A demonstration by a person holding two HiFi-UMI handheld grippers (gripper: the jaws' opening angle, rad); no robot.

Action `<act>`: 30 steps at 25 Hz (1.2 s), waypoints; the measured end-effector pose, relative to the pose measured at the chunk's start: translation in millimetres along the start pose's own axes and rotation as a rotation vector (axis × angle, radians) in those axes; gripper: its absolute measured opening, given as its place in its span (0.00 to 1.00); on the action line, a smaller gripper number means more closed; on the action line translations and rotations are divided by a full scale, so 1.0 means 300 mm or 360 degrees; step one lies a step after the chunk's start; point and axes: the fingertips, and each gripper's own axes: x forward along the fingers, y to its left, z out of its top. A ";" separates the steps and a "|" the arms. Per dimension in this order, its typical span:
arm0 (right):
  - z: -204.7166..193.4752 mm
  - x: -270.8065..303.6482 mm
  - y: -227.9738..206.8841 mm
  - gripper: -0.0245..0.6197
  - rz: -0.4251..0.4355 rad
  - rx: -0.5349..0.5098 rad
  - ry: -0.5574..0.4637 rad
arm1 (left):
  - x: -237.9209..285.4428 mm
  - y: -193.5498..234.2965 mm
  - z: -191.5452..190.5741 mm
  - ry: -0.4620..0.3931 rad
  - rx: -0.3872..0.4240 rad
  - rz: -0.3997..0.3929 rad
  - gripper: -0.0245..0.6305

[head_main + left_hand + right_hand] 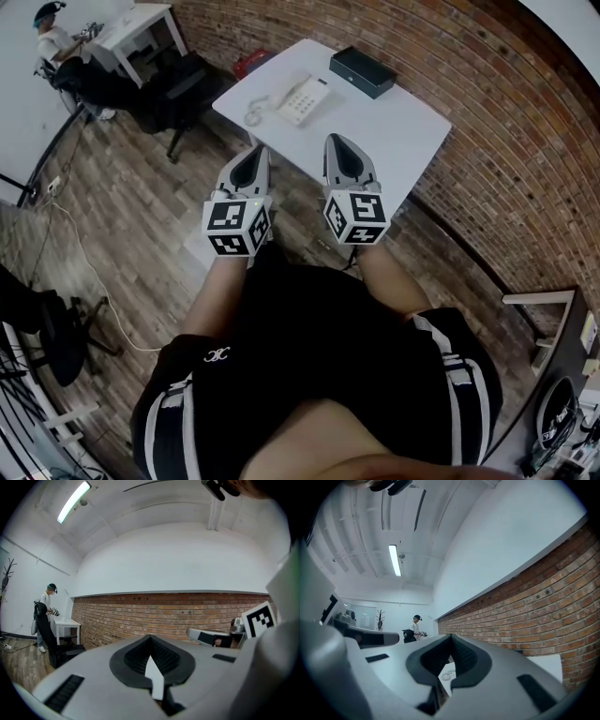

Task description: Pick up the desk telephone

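Observation:
A white desk telephone [302,98] with its coiled cord [255,114] lies on a white table [394,131] ahead of me in the head view. My left gripper [259,152] and right gripper [336,141] are held side by side, level, short of the table's near edge and apart from the phone. Both are shut with nothing between their jaws. In the left gripper view the left gripper [150,638] has its jaws pressed together against a brick wall backdrop. In the right gripper view the right gripper [451,638] is also shut, and a bit of the coiled cord [447,676] shows below the jaws.
A black box [362,71] sits at the table's far corner. A black office chair [178,89] stands left of the table, with a small white desk [141,28] and a person [52,42] beyond it. A brick wall [506,141] runs along the right. A cable [94,281] trails across the wood floor.

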 end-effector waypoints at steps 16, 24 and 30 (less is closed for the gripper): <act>-0.093 0.419 -0.026 0.04 0.0047 0.0041 -0.0015 | 0.334 0.298 -0.064 0.0090 -0.0051 -0.0014 0.04; -0.159 0.677 -0.050 0.04 -0.0010 0.0049 0.0033 | 0.536 0.489 -0.085 0.0141 -0.0079 -0.0056 0.04; -0.181 0.891 -0.075 0.04 -0.0117 0.0042 0.0093 | 0.709 0.657 -0.079 0.0232 -0.0107 -0.0151 0.04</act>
